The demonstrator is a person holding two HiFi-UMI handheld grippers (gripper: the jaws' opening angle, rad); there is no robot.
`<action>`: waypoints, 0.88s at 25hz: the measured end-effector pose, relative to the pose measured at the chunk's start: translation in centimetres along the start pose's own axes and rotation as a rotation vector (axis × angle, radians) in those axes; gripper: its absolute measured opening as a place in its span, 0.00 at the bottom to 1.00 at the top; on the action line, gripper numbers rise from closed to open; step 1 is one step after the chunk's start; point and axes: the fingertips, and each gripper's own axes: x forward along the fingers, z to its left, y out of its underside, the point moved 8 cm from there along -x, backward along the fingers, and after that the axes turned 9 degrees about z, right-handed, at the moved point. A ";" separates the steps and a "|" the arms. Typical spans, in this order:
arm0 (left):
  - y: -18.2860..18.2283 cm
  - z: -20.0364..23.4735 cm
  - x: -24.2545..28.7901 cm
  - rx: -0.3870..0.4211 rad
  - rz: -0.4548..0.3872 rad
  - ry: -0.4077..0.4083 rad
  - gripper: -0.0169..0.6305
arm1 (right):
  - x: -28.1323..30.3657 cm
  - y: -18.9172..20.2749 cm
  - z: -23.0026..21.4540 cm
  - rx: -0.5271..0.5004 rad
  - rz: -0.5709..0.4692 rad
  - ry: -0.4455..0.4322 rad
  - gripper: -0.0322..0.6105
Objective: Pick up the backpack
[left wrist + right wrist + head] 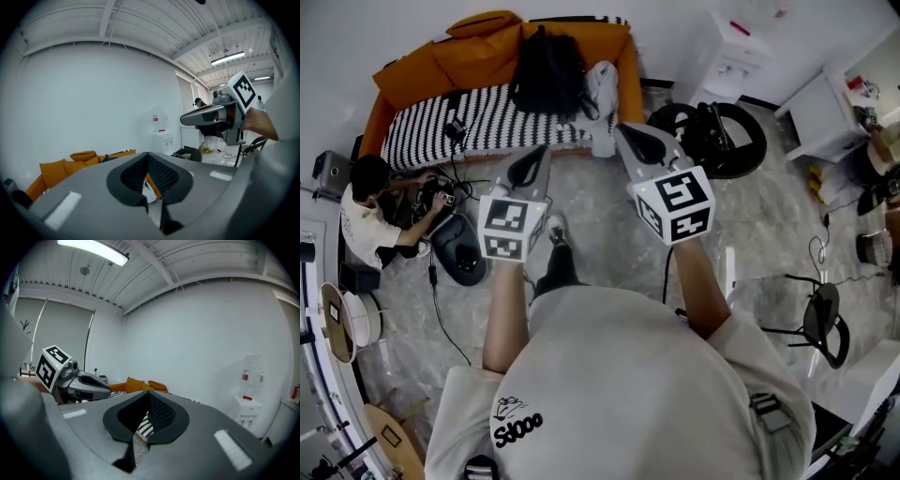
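The black backpack stands upright on the orange sofa, leaning on its backrest above a black-and-white striped cover. Both grippers are held out over the floor in front of the sofa, well short of the backpack. My left gripper is shut with nothing in it, and my right gripper is shut and empty too. In the left gripper view the closed jaws hide most of the sofa, and the right gripper shows beside them. The right gripper view has its closed jaws over the striped cover.
A person sits on the floor at the sofa's left end among cables. A white bundle lies beside the backpack. A black round device, a water dispenser, a white cabinet and a black chair stand at the right.
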 end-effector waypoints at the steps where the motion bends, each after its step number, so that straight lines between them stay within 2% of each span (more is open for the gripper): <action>1: 0.0 1.2 0.9 0.000 0.000 -0.003 0.04 | 1.3 -0.3 -0.4 0.001 0.001 0.002 0.05; 9: -1.7 11.1 7.9 -0.009 0.009 0.006 0.04 | 11.9 -4.7 -3.4 0.002 0.021 0.003 0.05; 17: -3.7 18.4 13.3 -0.008 0.023 0.028 0.04 | 19.7 -8.5 -6.1 0.048 0.021 0.019 0.05; 22: -3.9 22.5 16.2 -0.020 0.033 0.038 0.04 | 24.0 -10.8 -6.2 -0.011 0.000 0.013 0.05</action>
